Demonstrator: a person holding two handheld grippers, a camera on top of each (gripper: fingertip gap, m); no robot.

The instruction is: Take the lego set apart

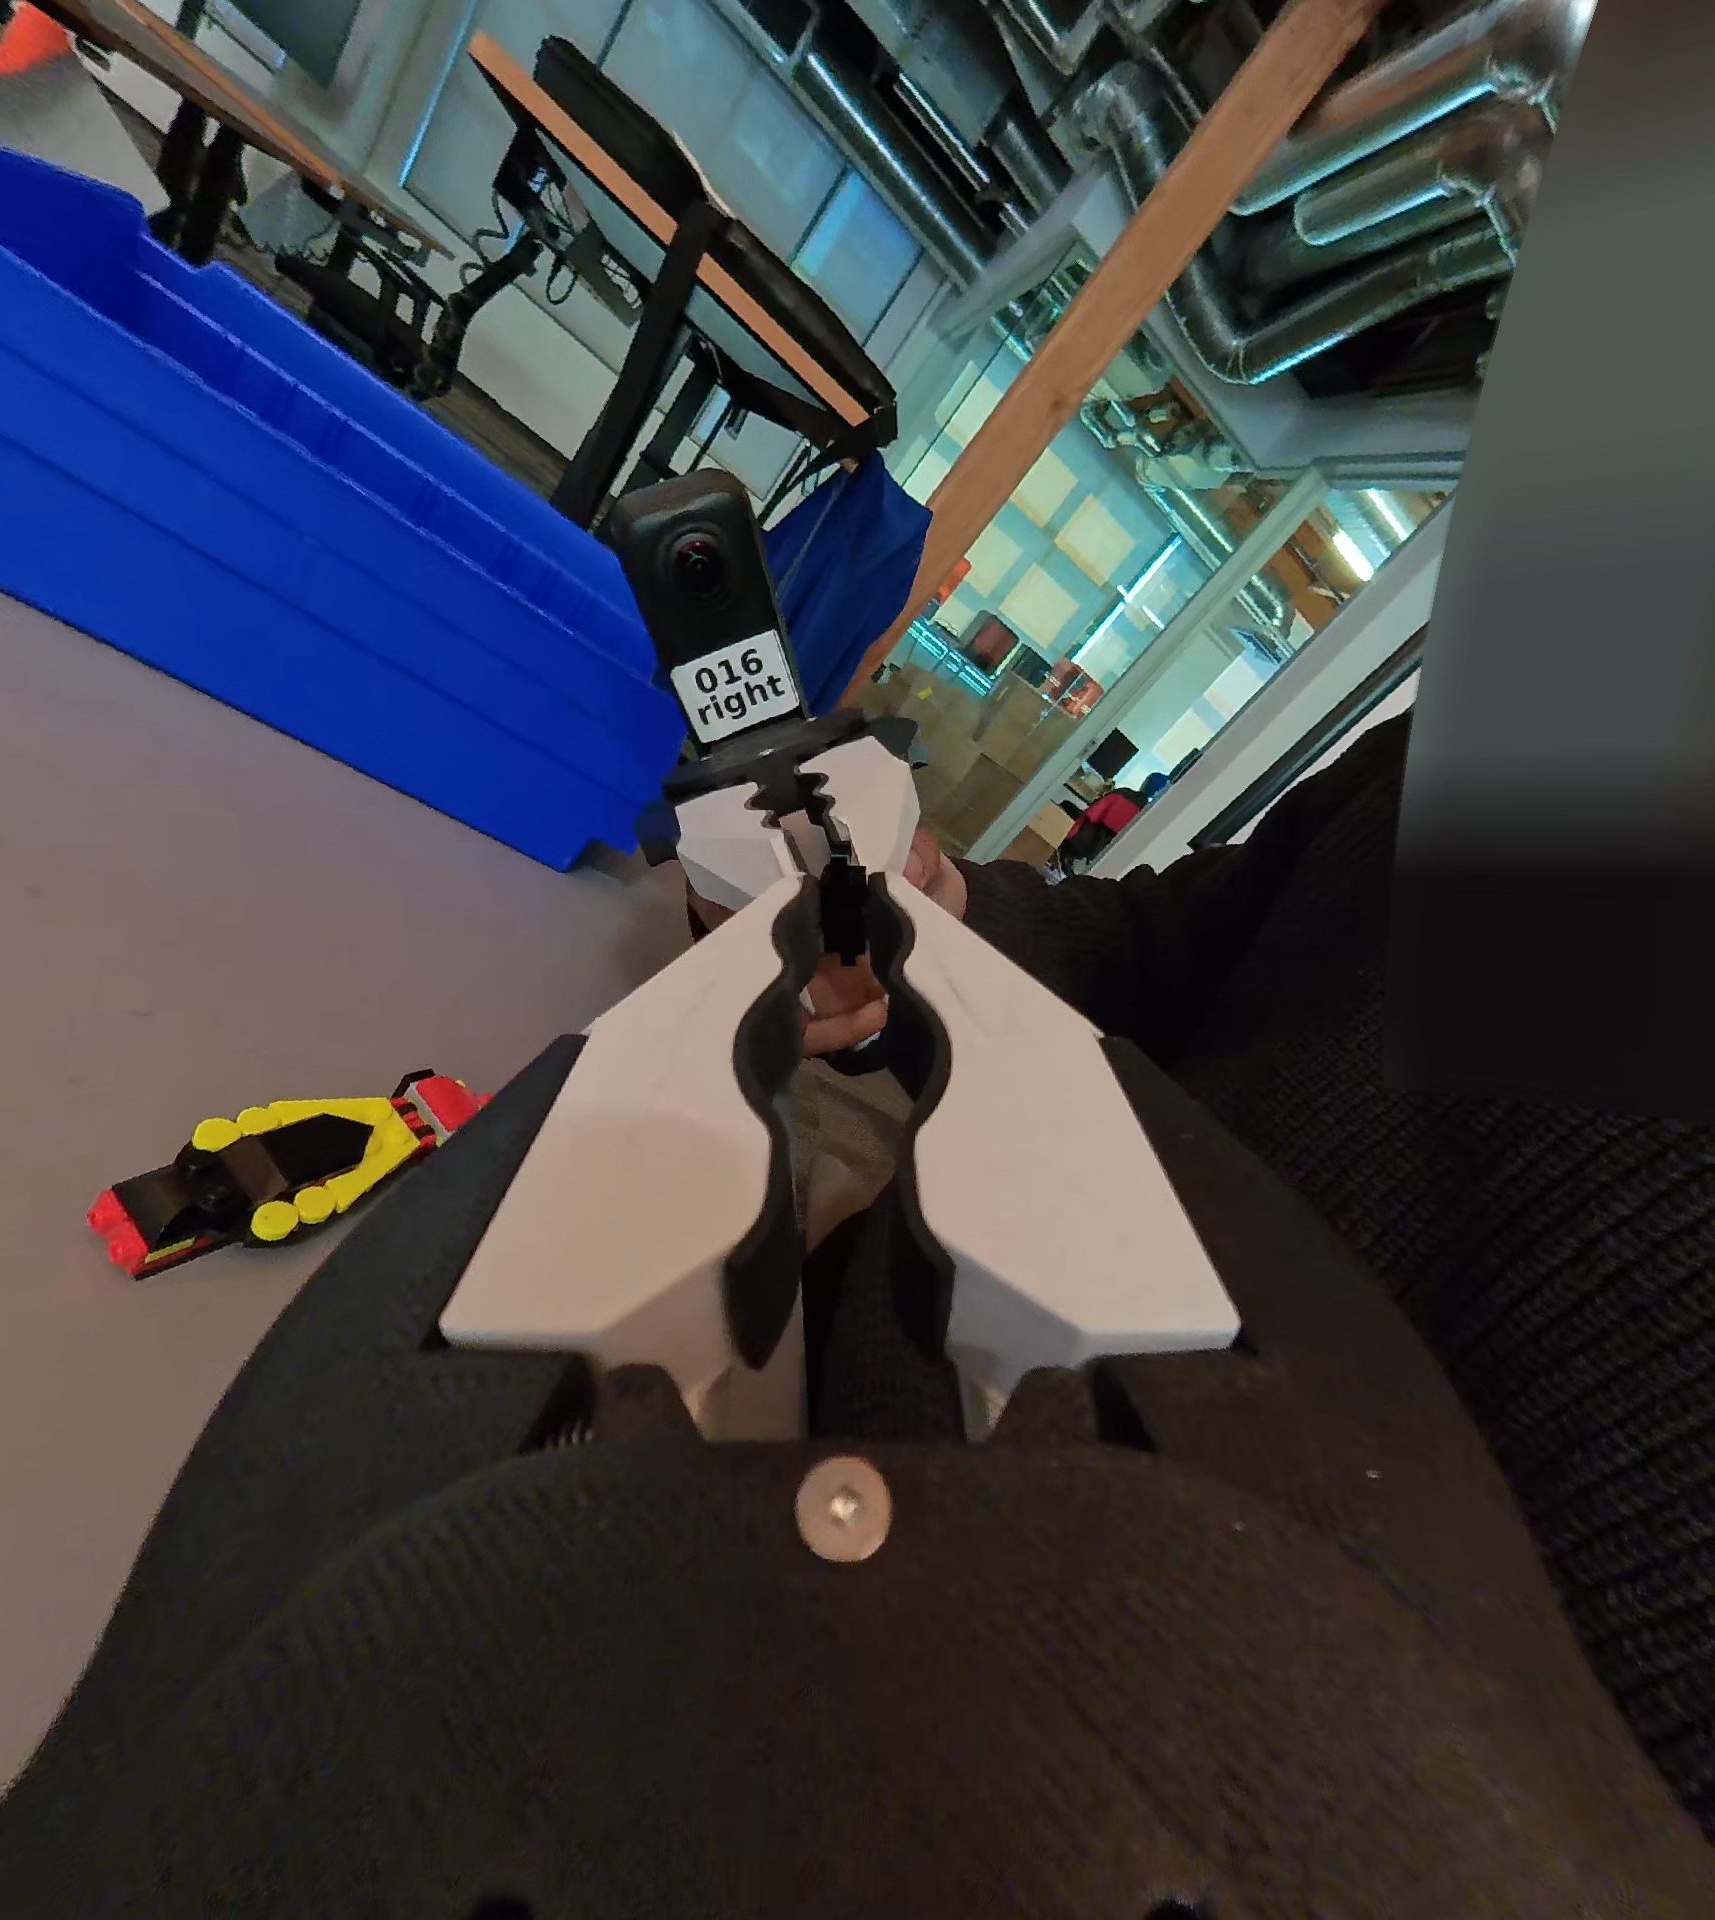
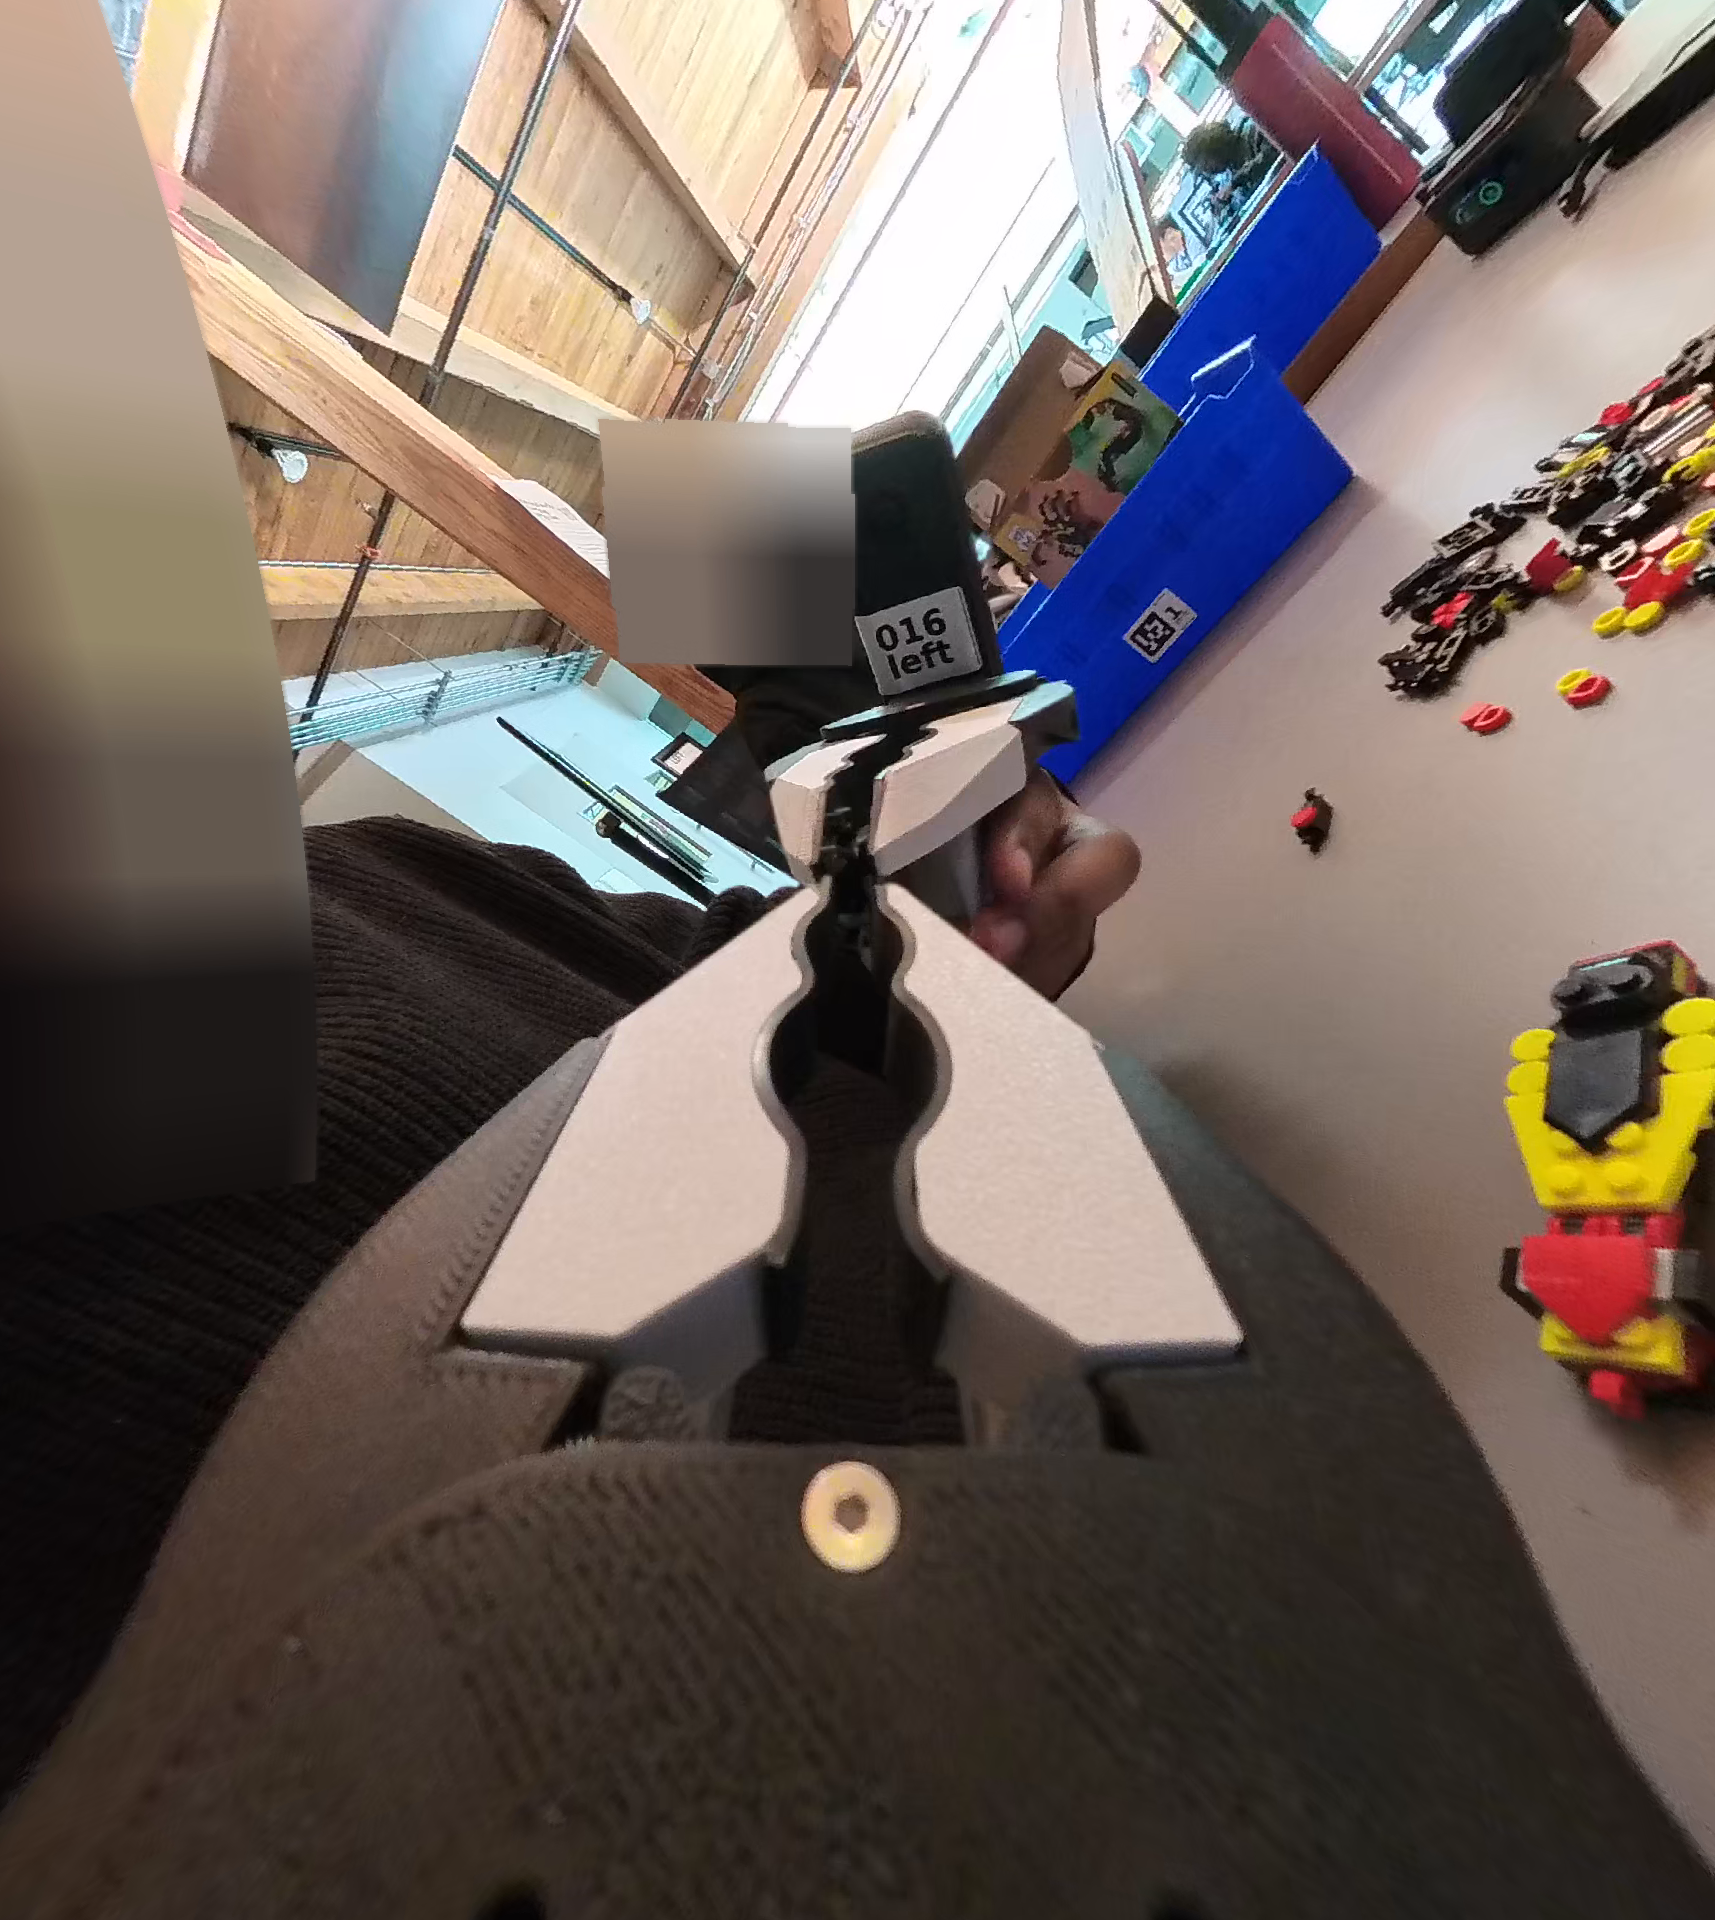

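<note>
My left gripper [image 1: 845, 891] and my right gripper [image 2: 848, 891] face each other tip to tip above the table's near edge. Both are shut on a small black lego part [image 1: 845, 920], which also shows in the right wrist view [image 2: 848, 920]. The right gripper [image 1: 811, 826] shows beyond my left one, and the left gripper [image 2: 848, 821] shows beyond my right one, with a hand on its grip. A yellow, black and red lego model [image 1: 281, 1164] lies on the grey table [image 1: 209, 883]; in the right wrist view it [image 2: 1611, 1174] lies to the right.
A blue bin [image 1: 261, 499] stands on the table behind the model, also in the right wrist view [image 2: 1185, 582]. Several loose black, red and yellow lego pieces [image 2: 1642, 520] are scattered at the far right. One small red and black piece [image 2: 1312, 821] lies alone. A dark knit sleeve [image 1: 1455, 1247] is close by. The tips of both grippers are at nearly the same place.
</note>
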